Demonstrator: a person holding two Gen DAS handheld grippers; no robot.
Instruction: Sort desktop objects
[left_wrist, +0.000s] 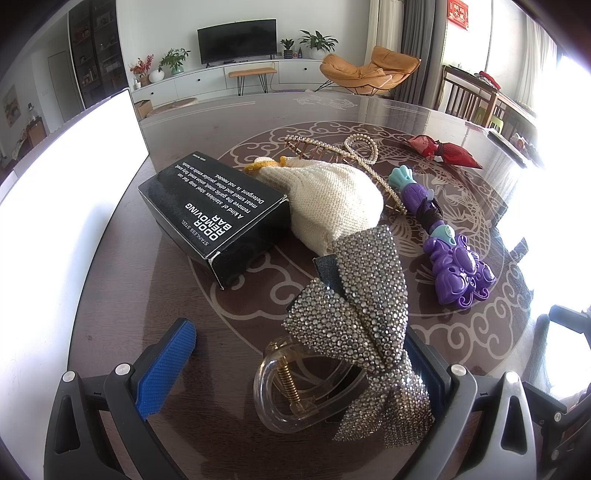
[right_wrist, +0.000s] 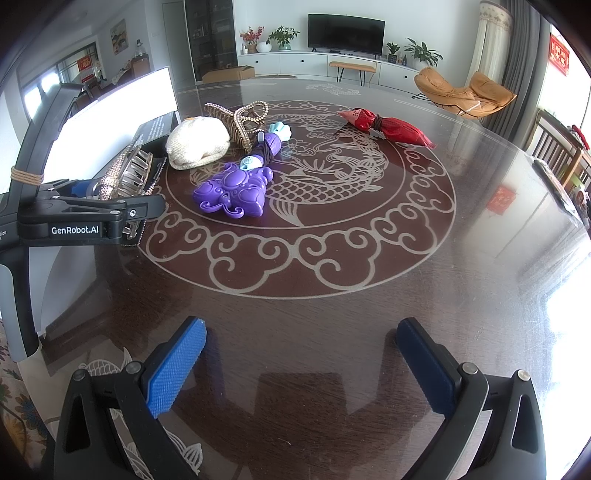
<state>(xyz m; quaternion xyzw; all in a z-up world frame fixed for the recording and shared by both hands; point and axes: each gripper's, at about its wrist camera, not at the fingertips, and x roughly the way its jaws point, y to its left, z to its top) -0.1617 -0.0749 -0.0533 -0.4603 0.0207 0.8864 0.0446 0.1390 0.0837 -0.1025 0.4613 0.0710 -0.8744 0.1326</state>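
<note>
My left gripper is open, its fingers either side of a rhinestone bow hair claw that lies against the right finger; the claw also shows in the right wrist view. Beyond it lie a black box, a cream knit pouch, a gold hair claw, a purple toy and a red wrapped packet. My right gripper is open and empty above bare table, well short of the purple toy and the red packet.
A bright white box stands at the left of the round dark table. The left gripper's body reaches in from the left in the right wrist view. Chairs stand at the far right.
</note>
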